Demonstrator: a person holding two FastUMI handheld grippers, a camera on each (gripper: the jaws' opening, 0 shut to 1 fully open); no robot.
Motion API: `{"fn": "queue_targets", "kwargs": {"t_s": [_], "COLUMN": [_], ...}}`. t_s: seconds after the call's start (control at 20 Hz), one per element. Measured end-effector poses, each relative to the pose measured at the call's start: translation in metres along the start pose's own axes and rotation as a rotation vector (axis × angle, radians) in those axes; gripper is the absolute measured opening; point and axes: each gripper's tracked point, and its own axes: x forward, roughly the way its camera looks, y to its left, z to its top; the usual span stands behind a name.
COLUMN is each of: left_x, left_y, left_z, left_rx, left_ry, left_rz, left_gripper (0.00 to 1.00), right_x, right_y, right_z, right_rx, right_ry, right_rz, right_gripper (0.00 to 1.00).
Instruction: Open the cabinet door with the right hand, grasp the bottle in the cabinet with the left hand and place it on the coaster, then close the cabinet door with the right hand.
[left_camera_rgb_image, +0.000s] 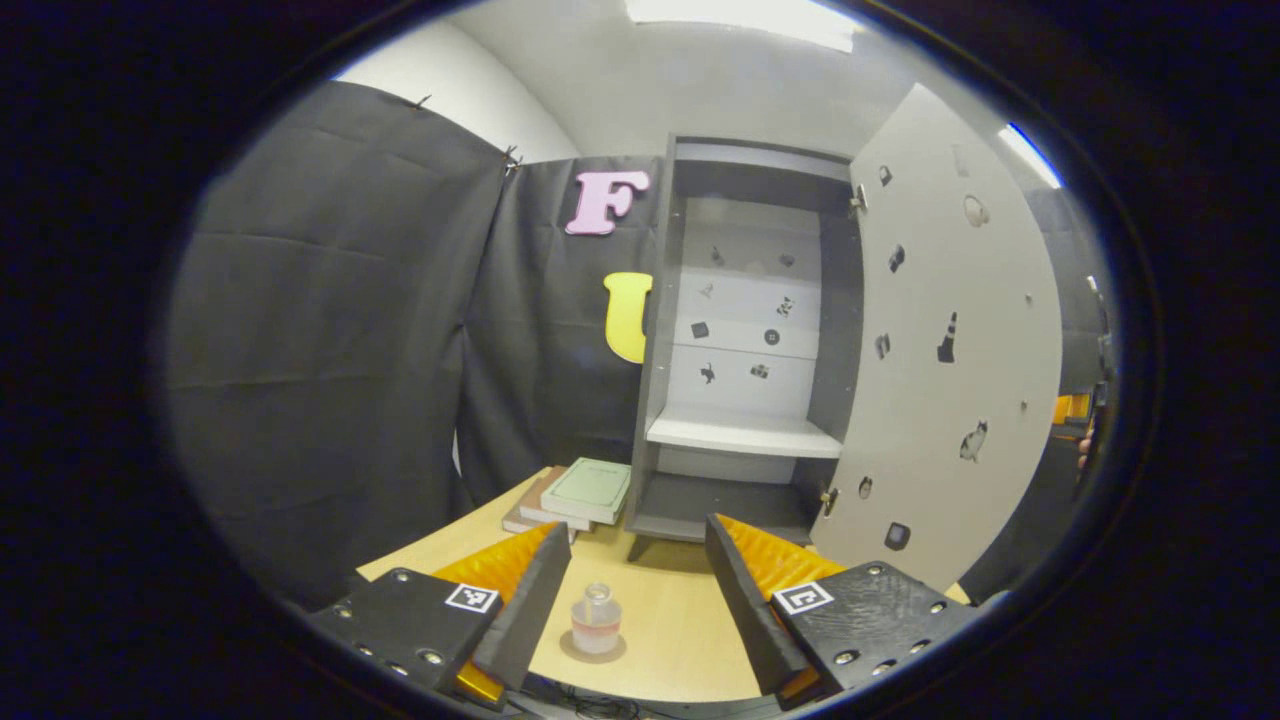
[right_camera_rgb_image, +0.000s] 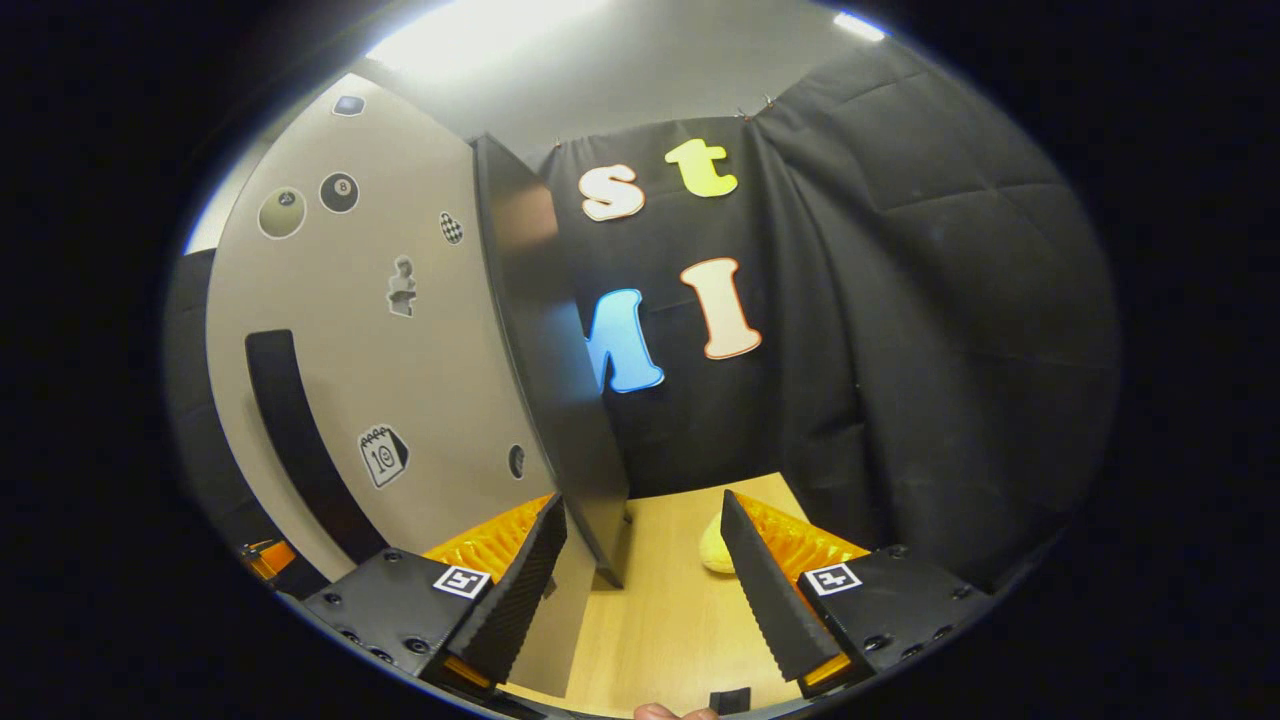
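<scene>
A small glass bottle (left_camera_rgb_image: 596, 618) with reddish liquid stands upright on a round coaster (left_camera_rgb_image: 592, 648) on the wooden table. It sits between the fingers of my left gripper (left_camera_rgb_image: 637, 530), nearer the left one, and the jaws are open and not pressing on it. The grey cabinet (left_camera_rgb_image: 745, 435) behind it is open, with its pale stickered door (left_camera_rgb_image: 950, 380) swung out to the right. In the right gripper view, my right gripper (right_camera_rgb_image: 642, 510) is open. The door's outer face (right_camera_rgb_image: 400, 350) and its dark bar handle (right_camera_rgb_image: 290, 440) stand by the left finger.
A stack of books (left_camera_rgb_image: 575, 495) lies on the table left of the cabinet. The cabinet's dark side panel (right_camera_rgb_image: 550, 350) rises ahead of the right gripper. A pale yellow object (right_camera_rgb_image: 712, 552) rests on the table beside its right finger. Black cloth walls close in the booth.
</scene>
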Motion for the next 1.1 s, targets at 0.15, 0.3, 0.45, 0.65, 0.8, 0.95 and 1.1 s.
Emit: {"fn": "queue_targets", "kwargs": {"t_s": [0.15, 0.3, 0.45, 0.65, 0.8, 0.95, 1.1], "left_x": [-0.005, -0.005, 0.016, 0.048, 0.06, 0.077, 0.1], "left_y": [-0.008, -0.023, -0.045, -0.042, -0.019, 0.01, 0.048], "left_z": [0.013, 0.034, 0.003, 0.003, 0.005, -0.005, -0.005], "left_rx": [0.024, 0.093, 0.072, 0.086, 0.1, 0.014, -0.039], "left_ry": [0.017, -0.061, -0.023, -0.004, -0.001, 0.048, 0.058], "left_rz": [0.05, 0.022, -0.08, -0.186, -0.23, -0.249, -0.22], "left_gripper": [0.82, 0.82, 0.82, 0.84, 0.82, 0.82, 0.84], "right_x": [0.001, -0.011, -0.023, -0.024, -0.024, -0.027, -0.023], "right_y": [0.013, 0.025, 0.04, 0.063, 0.072, 0.08, 0.109], "right_z": [-0.004, 0.007, 0.033, 0.031, 0.038, 0.042, 0.037], "right_rx": [-0.041, -0.056, -0.051, -0.096, -0.139, -0.222, -0.228], "right_ry": [0.067, 0.08, 0.017, 0.015, -0.004, -0.011, -0.016], "right_rz": [0.059, 0.072, 0.048, 0.001, -0.046, -0.108, -0.108], "right_gripper": [0.92, 0.98, 0.98, 0.98, 0.88, 0.96, 0.96]}}
